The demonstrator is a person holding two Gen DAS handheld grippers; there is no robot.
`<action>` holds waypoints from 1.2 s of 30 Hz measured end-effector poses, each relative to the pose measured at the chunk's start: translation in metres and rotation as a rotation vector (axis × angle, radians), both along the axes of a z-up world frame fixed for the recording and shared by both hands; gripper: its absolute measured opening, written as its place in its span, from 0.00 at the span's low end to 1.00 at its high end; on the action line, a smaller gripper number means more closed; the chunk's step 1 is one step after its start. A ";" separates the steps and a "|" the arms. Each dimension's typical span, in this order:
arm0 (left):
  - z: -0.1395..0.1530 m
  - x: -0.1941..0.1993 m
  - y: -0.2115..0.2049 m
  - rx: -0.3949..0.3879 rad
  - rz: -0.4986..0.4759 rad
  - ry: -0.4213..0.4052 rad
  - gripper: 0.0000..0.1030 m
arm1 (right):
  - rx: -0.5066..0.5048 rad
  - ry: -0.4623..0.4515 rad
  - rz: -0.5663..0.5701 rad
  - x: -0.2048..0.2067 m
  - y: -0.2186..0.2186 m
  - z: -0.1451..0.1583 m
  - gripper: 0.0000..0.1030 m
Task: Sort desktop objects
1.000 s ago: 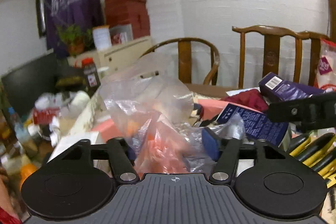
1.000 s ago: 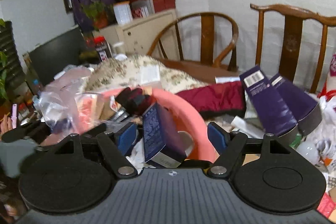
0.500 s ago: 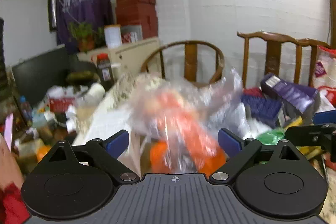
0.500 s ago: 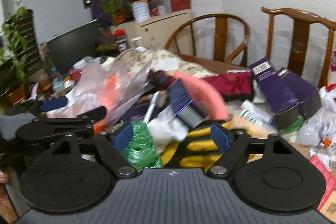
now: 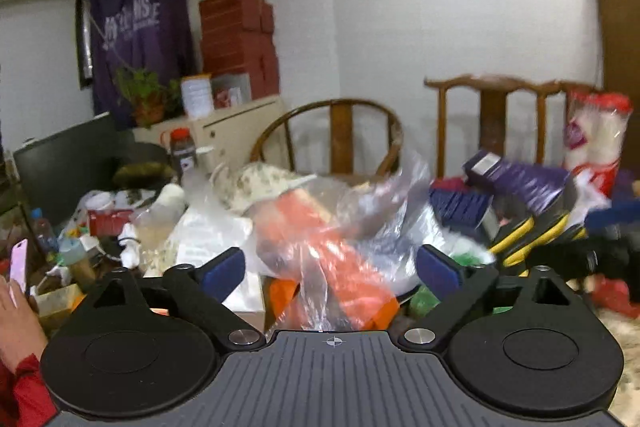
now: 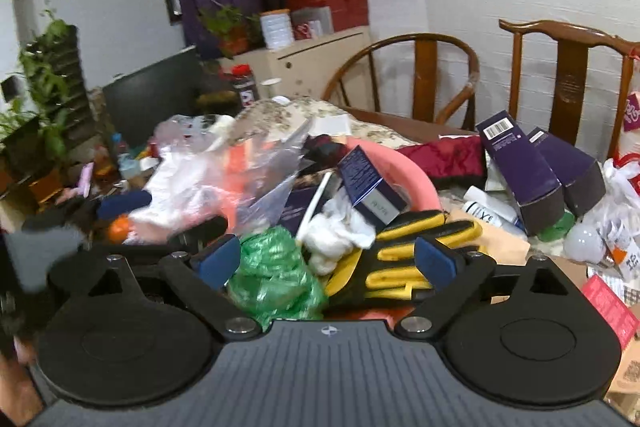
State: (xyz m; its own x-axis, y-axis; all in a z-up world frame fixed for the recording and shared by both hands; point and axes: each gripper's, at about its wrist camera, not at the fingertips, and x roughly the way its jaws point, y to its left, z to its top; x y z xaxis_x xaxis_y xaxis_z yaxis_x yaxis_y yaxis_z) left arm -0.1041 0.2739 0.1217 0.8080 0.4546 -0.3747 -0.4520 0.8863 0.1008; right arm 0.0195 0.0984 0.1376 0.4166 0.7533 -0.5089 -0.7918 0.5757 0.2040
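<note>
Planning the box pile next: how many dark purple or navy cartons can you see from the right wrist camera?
3. One navy carton leans on the pink basin; two purple cartons lean side by side to its right. More may be buried under clutter.

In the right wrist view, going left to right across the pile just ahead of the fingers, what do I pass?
Clear plastic bag with orange contents → green plastic bag → white crumpled wad → yellow-and-black gloves → two purple boxes → white light bulb.
</note>
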 end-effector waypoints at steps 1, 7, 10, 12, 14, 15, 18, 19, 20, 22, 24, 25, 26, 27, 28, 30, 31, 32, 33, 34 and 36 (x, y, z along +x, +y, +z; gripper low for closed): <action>0.002 -0.006 0.001 -0.011 -0.010 -0.008 1.00 | -0.010 -0.002 0.007 -0.005 -0.003 -0.001 0.92; -0.009 -0.034 0.002 -0.029 0.021 -0.002 1.00 | -0.109 0.017 0.026 -0.023 0.019 -0.035 0.91; -0.022 -0.038 0.007 -0.025 0.089 0.013 1.00 | -0.127 -0.032 -0.010 -0.026 0.040 -0.051 0.94; -0.029 -0.035 0.015 -0.070 0.119 0.032 0.97 | -0.167 -0.108 -0.008 -0.029 0.057 -0.058 0.96; -0.033 -0.033 0.022 -0.111 0.117 0.038 0.97 | -0.189 -0.139 -0.018 -0.031 0.068 -0.063 0.96; -0.035 -0.032 0.023 -0.111 0.125 0.041 0.96 | -0.203 -0.154 -0.025 -0.032 0.071 -0.064 0.96; -0.035 -0.044 0.021 -0.104 0.136 0.012 0.97 | -0.178 -0.149 0.026 -0.038 0.060 -0.056 0.94; -0.033 -0.050 0.020 -0.110 0.133 -0.005 0.97 | -0.157 -0.151 0.056 -0.043 0.051 -0.051 0.94; -0.032 -0.057 0.018 -0.111 0.140 -0.024 0.97 | -0.133 -0.161 0.069 -0.049 0.041 -0.046 0.94; -0.030 -0.069 0.011 -0.099 0.141 -0.055 0.97 | -0.085 -0.174 0.079 -0.062 0.019 -0.036 0.94; -0.032 -0.080 0.001 -0.099 0.143 -0.067 0.97 | -0.048 -0.147 0.090 -0.072 -0.001 -0.033 0.95; -0.033 -0.083 -0.004 -0.101 0.141 -0.069 0.98 | -0.030 -0.135 0.095 -0.078 -0.011 -0.034 0.95; -0.035 -0.085 -0.009 -0.101 0.140 -0.065 0.98 | -0.012 -0.124 0.094 -0.082 -0.020 -0.037 0.95; -0.038 -0.087 -0.015 -0.097 0.148 -0.058 0.98 | 0.006 -0.111 0.087 -0.086 -0.029 -0.041 0.95; -0.041 -0.089 -0.021 -0.085 0.158 -0.053 0.98 | 0.019 -0.105 0.075 -0.090 -0.034 -0.045 0.95; -0.047 -0.091 -0.031 -0.057 0.175 -0.044 0.98 | 0.045 -0.117 0.025 -0.098 -0.046 -0.057 0.99; -0.051 -0.092 -0.035 -0.046 0.185 -0.038 0.98 | 0.055 -0.136 0.006 -0.102 -0.048 -0.062 0.99; -0.055 -0.091 -0.038 -0.040 0.190 -0.034 0.99 | 0.055 -0.150 -0.007 -0.104 -0.050 -0.067 0.99; -0.058 -0.090 -0.041 -0.040 0.187 -0.028 0.99 | 0.045 -0.153 -0.014 -0.104 -0.051 -0.071 0.99; -0.062 -0.088 -0.042 -0.045 0.184 -0.019 0.98 | 0.029 -0.145 -0.013 -0.103 -0.050 -0.076 0.99; -0.067 -0.086 -0.044 -0.049 0.185 -0.020 1.00 | -0.001 -0.115 -0.017 -0.101 -0.048 -0.083 0.99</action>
